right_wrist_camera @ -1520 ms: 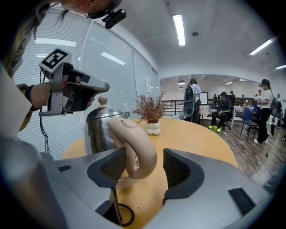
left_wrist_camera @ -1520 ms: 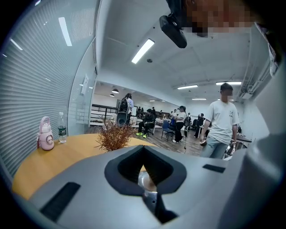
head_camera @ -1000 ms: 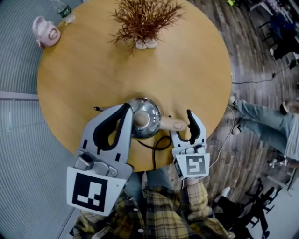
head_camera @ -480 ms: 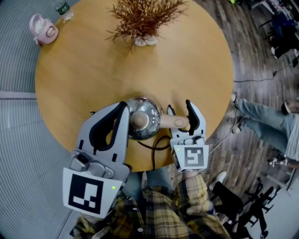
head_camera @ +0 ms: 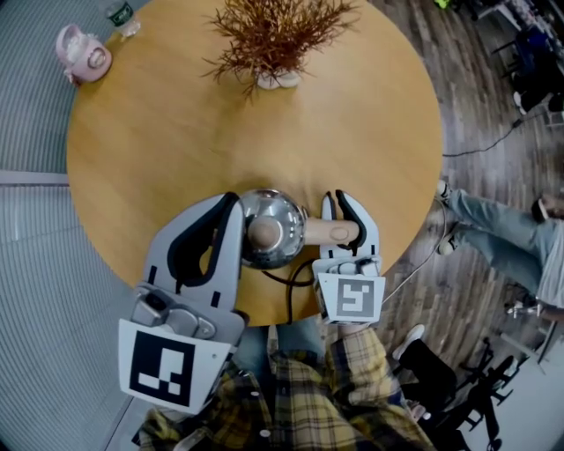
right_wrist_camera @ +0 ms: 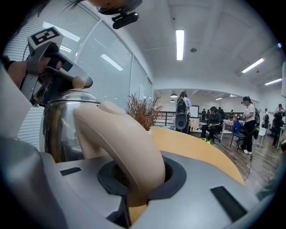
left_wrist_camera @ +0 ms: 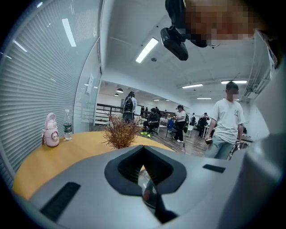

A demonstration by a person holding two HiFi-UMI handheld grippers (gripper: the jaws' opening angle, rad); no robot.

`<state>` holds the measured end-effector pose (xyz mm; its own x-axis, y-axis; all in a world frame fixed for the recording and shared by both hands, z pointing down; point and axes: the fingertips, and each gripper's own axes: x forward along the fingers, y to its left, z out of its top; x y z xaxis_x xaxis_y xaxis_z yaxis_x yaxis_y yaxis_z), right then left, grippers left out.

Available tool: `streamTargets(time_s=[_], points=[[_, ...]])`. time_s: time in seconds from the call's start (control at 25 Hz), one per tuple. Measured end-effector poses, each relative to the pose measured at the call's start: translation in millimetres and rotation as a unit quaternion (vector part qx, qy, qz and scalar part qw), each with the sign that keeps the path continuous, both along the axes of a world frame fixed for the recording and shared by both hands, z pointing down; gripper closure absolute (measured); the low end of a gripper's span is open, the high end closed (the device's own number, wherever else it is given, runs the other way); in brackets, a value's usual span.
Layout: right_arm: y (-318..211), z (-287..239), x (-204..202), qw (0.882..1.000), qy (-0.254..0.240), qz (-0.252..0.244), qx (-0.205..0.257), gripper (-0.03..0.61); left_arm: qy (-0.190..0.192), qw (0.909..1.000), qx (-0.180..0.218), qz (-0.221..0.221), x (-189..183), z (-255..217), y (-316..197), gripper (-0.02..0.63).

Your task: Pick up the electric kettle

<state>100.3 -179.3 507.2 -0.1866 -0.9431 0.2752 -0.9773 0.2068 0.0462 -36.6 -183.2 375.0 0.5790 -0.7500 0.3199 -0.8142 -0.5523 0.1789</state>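
While the polished steel electric kettle (head_camera: 269, 231) stands near the front edge of the round wooden table (head_camera: 176, 132), we hold its curved beige handle (head_camera: 333, 232) in our right gripper (head_camera: 336, 199), whose jaws have just been closing and now press on the handle from both sides. In the right gripper view the handle arches up out of the dark pads toward the shiny kettle body. Our left gripper (head_camera: 227, 203) sits just beside the kettle's opposite side, its jaws drawn together with nothing between them; whether its tip touches the steel we cannot tell. A black cord (head_camera: 291, 280) runs from under the kettle over the table edge toward us. Across the table stands a dried reddish-brown plant (head_camera: 275, 35), and well apart from it, at the far left rim, a pink bottle (head_camera: 81, 55) with a clear plastic water bottle (head_camera: 119, 16) near it
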Motion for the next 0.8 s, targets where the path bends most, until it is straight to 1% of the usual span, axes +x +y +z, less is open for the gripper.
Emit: streamTargets(time_s=[0.4, 0.8], points=[[0, -4, 5, 0.999, -0.027, 0.033, 0.012, 0.523, 0.0, 1.0, 0.004, -0.008, -5, -5, -5, 0.612], [-9, -14, 6, 0.998, -0.03, 0.047, 0.035, 0.525, -0.004, 0.9998, 0.014, -0.017, -12, -15, -12, 0.612]])
